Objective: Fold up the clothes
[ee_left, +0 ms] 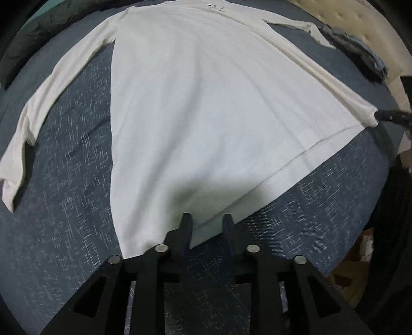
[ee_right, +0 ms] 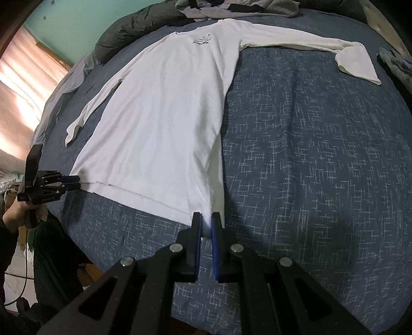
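Fingers of the left gripper (ee_left: 207, 221) stand apart over the shirt's hem, pinching nothing. Those of the right gripper (ee_right: 206, 221) pinch the other bottom corner of the white shirt (ee_right: 159, 123), which lies flat with sleeves spread on a blue patterned bedspread (ee_right: 309, 167). Beyond it, grey clothes (ee_right: 231, 7) are heaped beside a dark puffy jacket (ee_right: 128, 28). Farther back stand a teal wall (ee_right: 77, 23) and pink curtain (ee_right: 23, 85).

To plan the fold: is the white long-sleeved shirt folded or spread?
Spread: white long-sleeved shirt lies flat on blue bedcover, both sleeves out.
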